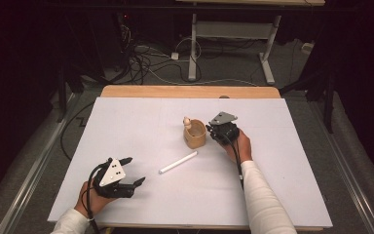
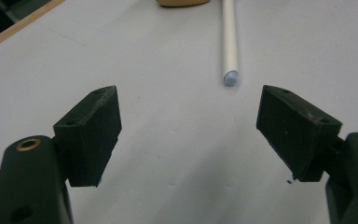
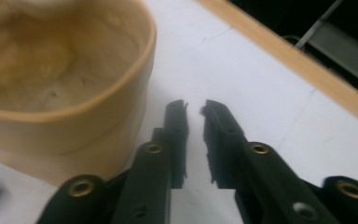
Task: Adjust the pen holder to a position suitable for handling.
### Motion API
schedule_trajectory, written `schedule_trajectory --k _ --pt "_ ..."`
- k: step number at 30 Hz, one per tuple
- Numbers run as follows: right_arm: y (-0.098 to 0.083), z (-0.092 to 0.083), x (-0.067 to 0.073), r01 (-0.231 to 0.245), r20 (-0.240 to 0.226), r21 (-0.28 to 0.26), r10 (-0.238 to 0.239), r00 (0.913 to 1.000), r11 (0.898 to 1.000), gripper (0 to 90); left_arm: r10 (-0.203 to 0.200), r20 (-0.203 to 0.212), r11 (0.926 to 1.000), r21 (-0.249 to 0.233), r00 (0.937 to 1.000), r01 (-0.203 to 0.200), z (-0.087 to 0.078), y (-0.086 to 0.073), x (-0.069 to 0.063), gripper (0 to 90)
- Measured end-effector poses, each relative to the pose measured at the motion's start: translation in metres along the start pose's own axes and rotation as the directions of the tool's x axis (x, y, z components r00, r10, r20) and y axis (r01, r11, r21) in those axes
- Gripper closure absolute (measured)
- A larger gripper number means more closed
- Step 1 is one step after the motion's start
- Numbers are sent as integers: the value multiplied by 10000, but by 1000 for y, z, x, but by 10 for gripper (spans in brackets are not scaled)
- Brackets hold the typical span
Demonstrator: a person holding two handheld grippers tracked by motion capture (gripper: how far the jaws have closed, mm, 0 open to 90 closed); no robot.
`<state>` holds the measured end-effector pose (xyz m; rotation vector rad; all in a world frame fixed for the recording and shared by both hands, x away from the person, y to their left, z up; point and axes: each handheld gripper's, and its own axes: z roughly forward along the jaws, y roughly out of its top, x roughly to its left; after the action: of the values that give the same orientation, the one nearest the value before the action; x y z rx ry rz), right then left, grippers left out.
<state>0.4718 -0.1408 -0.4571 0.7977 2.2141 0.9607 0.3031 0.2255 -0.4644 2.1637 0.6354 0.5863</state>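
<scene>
Cup [image 1: 195,134] sits just beside right claw [image 1: 213,130], hand low.

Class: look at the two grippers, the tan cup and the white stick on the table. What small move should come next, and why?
Probably the left gripper should ease forward onto the white stick: its jaws stand wide open and empty, with the stick's end lying just ahead. The right gripper, jaws nearly together and holding nothing, waits beside the tan cup.

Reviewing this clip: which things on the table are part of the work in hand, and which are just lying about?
In the job:
tan cup, beside the right gripper
white stick, lying loose ahead of the left gripper
small wooden peg, at the cup's far rim

Lying about:
cables on the floor
white desk frame behind the table
</scene>
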Motion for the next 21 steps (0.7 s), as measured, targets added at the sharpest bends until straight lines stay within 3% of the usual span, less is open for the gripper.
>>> schedule_trajectory --k 3,8,15,21 --pt "2 -12 -2 -250 -60 -258 249 9997 9994 743 -21 -40 10000 16 10000 22 0 0 0 208" --pt "-1 -48 -8 -679 142 -1225 701 9974 9901 690 -40 -103 10000 23 9999 40 -1 1 2 208" --pt "-13 -86 -5 -825 448 -1983 931 9946 9767 641 27 -293 10000 -28 9996 -28 -1 1 6 208" --pt "-21 -110 6 -744 602 -2426 916 9940 9673 530 48 -296 10000 8 9996 -48 -1 0 5 208"
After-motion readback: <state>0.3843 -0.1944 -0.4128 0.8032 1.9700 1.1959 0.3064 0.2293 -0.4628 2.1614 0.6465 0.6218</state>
